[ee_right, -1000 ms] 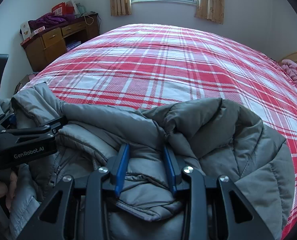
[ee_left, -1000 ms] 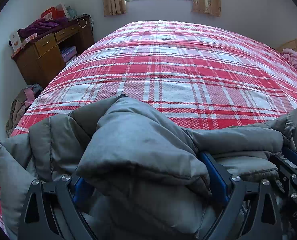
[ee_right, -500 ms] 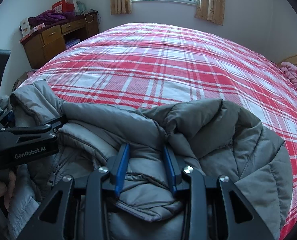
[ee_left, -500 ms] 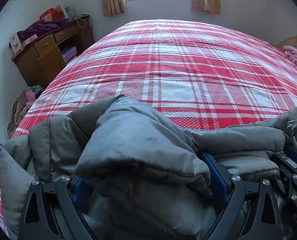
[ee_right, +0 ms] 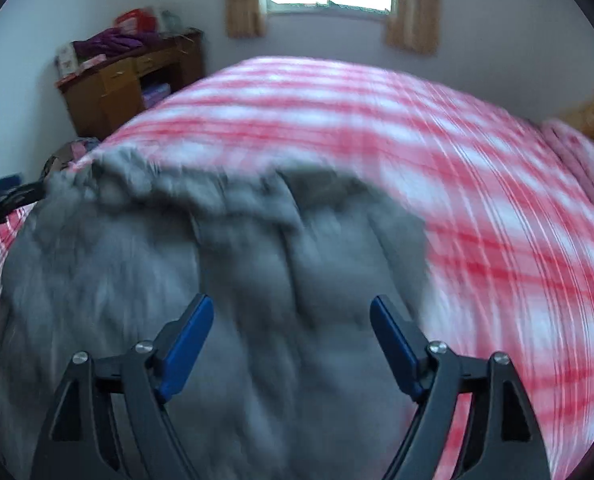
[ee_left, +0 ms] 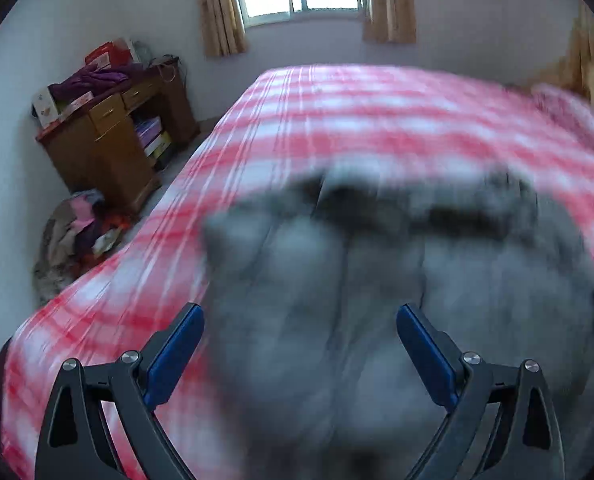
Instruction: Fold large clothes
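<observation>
Jacket [ee_left: 397, 300] drops blurred onto the plaid bed [ee_left: 377, 120], both grippers' [ee_left: 300, 354] [ee_right: 291, 340] jaws newly apart; fold apparently laid toward 12 o'clock.

No writing can be read in either view. The boxes [ee_left: 53, 106] on the wooden desk [ee_left: 109, 144] carry printed pictures, but they are too small and soft to make out, and motion blur smears the rest.
</observation>
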